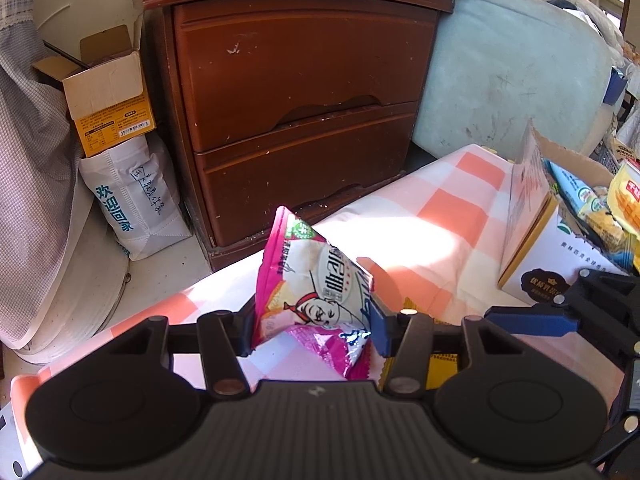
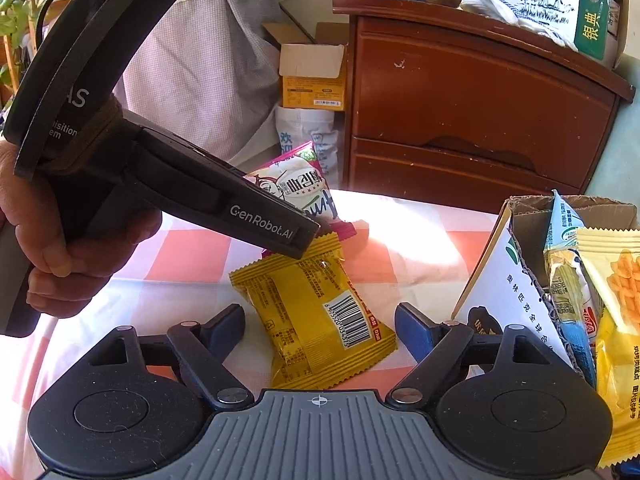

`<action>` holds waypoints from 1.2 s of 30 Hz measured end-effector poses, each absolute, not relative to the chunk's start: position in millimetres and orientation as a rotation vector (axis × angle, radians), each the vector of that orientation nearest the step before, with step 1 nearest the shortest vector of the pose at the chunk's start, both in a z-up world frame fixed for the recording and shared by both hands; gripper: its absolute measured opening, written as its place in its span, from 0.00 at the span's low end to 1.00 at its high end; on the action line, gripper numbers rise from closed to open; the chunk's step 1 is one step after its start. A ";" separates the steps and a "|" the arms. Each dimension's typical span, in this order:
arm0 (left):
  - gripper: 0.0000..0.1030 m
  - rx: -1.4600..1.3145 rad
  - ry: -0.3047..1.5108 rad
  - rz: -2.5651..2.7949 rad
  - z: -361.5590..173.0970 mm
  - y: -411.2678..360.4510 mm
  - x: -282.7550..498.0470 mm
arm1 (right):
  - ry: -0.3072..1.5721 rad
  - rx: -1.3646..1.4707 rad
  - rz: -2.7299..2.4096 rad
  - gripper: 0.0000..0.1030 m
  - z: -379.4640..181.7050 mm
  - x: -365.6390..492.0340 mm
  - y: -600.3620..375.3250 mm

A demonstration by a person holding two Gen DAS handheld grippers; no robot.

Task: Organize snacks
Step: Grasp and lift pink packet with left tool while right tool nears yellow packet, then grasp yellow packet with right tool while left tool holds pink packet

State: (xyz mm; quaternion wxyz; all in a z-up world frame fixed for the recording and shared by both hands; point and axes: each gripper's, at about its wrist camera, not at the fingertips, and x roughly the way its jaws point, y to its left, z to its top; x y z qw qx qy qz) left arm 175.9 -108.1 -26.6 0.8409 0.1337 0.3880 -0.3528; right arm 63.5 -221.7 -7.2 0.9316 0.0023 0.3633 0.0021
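1. Left wrist view: the pink snack bag is clamped upright in the left gripper.
2. The right gripper is spread, unclenched, around the yellow packet on the table.
3. A centred squeeze is advised, then the box at right.

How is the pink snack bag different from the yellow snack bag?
The pink snack bag is pinched in the left gripper and stands up off the cloth; the yellow snack bag lies flat on the checked tablecloth between the open fingers of the right gripper. The pink one shows a cartoon face; the yellow one shows a barcode. Both are sealed packets outside the cardboard box.
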 end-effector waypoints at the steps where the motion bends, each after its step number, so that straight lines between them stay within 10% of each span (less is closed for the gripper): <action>1: 0.49 0.284 0.820 -0.747 -26.6 -107.2 175.6 | 0.746 0.014 0.008 0.81 -7.5 64.2 -222.1; 10: 0.43 0.325 0.831 -0.683 -20.5 -89.2 170.4 | 0.765 0.030 0.053 0.60 -2.4 63.0 -217.4; 36: 0.31 0.299 0.965 -0.622 -9.9 -18.6 31.9 | 0.974 0.214 -0.155 0.59 12.8 -46.8 -203.7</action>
